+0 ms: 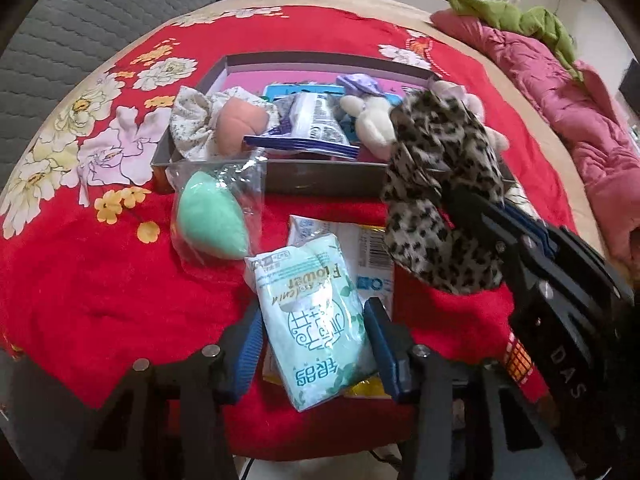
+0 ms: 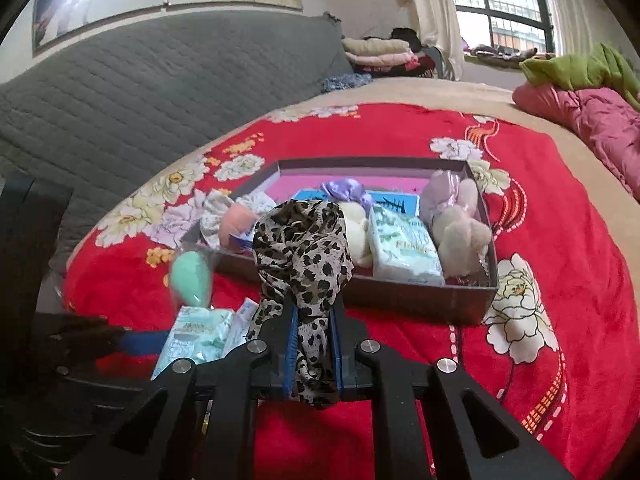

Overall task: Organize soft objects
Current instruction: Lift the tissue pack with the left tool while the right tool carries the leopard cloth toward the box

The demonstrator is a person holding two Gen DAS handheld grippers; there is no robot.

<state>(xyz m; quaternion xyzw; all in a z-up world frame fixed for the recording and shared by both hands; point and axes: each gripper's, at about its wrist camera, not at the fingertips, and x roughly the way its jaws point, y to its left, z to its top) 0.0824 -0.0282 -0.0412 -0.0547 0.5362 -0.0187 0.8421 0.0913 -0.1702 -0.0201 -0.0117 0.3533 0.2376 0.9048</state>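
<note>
Seemingly two tissue packs (image 2: 404,246) (image 1: 316,320), one leopard scarf (image 2: 304,256).

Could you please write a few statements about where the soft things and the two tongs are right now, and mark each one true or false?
1. The right tongs are shut on the leopard-print cloth. True.
2. The green sponge lies inside the box. False: it sits in a clear bag on the red blanket, in front of the box.
3. A tissue pack lies between the fingers of the left tongs. True.
4. The box holds nothing. False: it holds a second tissue pack, plush toys and other soft things.
5. The blanket is plain blue. False: it is red with flowers.
</note>
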